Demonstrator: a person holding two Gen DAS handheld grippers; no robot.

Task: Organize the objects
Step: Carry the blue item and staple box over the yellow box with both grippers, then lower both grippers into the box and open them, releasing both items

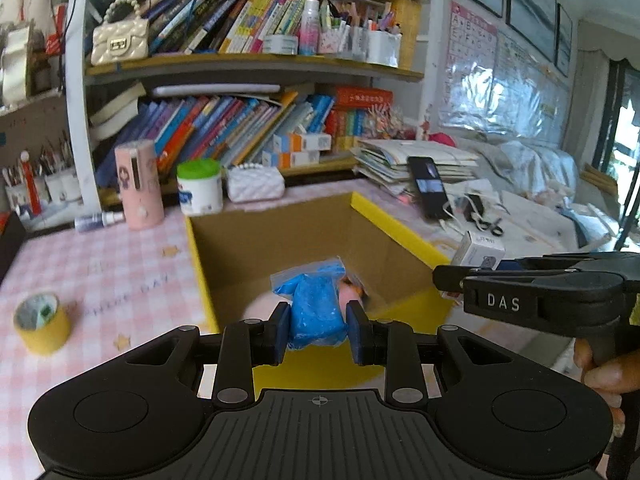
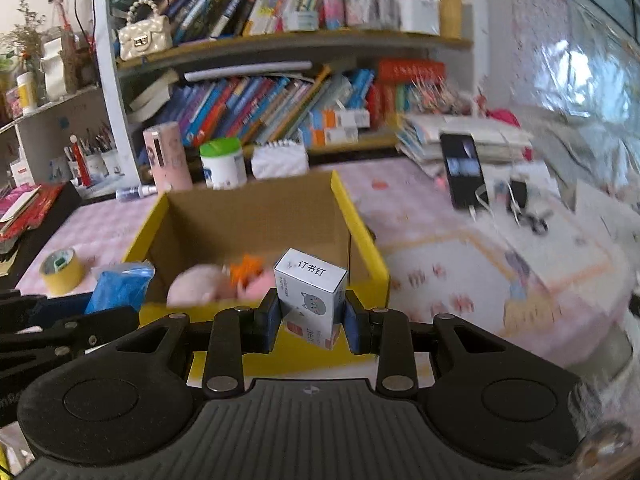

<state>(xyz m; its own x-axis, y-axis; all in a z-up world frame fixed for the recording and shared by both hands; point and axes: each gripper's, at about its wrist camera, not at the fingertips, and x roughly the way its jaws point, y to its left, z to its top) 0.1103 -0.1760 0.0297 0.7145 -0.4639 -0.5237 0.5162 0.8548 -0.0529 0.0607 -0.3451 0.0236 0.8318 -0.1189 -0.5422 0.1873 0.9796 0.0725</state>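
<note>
**A:** Box (image 1: pixel 400 224) status? Yellow cardboard one, dead ahead of both grippers.

**B:** Partly filled. Pink plush (image 2: pixel 196 286) and something orange (image 2: pixel 246 268) already inside.

**A:** Left side?

**B:** Tape roll (image 1: pixel 42 322) on the table, left of the left gripper (image 1: pixel 318 330), not packed. Left gripper is clamped on a blue bag (image 1: pixel 316 312), held over the box's near wall.

**A:** Right?

**B:** Right gripper (image 2: pixel 310 322) is clamped on a staples box (image 2: pixel 310 294), also at the near wall. Both drops pending, I'd say.

We see the yellow box (image 2: pixel 362 240) open on top, its far half apparently bare, a pink toy (image 2: pixel 200 286) near its front wall, tape roll (image 1: pixel 42 322) left.
</note>
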